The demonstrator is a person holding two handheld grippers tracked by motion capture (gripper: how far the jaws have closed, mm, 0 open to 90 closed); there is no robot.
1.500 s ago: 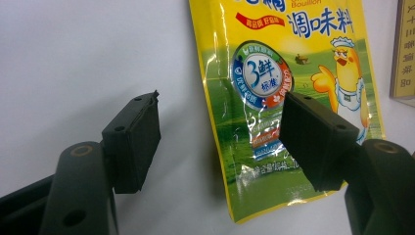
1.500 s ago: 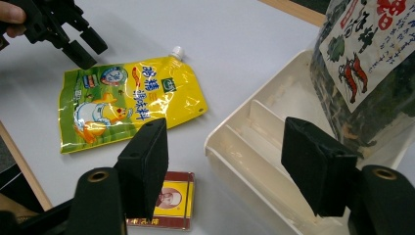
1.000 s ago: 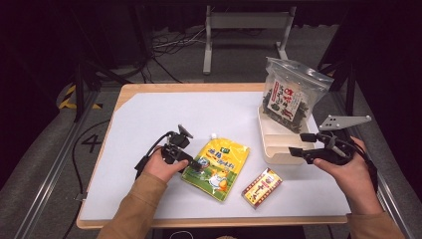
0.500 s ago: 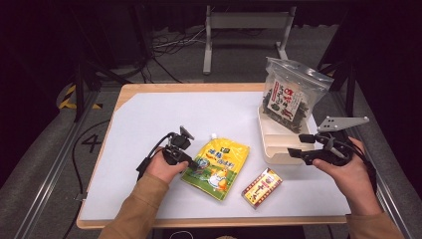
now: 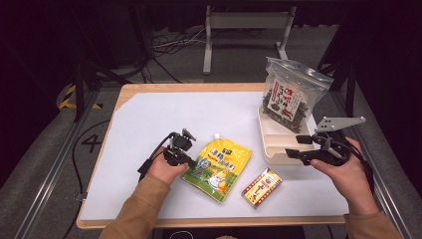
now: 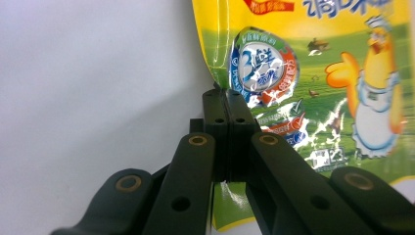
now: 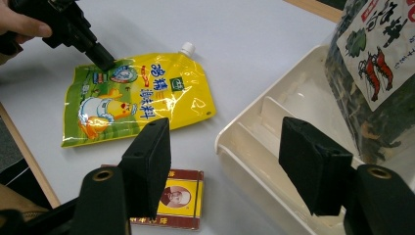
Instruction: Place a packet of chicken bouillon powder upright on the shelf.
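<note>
High view: yellow pouch (image 5: 217, 168) lies flat near tabletop's front edge, centre; right gripper (image 5: 298, 149) hangs released by white tray (image 5: 266, 144). Left gripper view: left gripper (image 6: 226, 98), jaws just closed, clamps pouch's edge seam. Risk: thin, glossy film may slip out on lift. Right gripper view: pouch sags if raised by that one edge.

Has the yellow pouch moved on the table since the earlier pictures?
No. The yellow pouch lies the same way between the tray and the left gripper, whose jaws have just closed on its edge.
</note>
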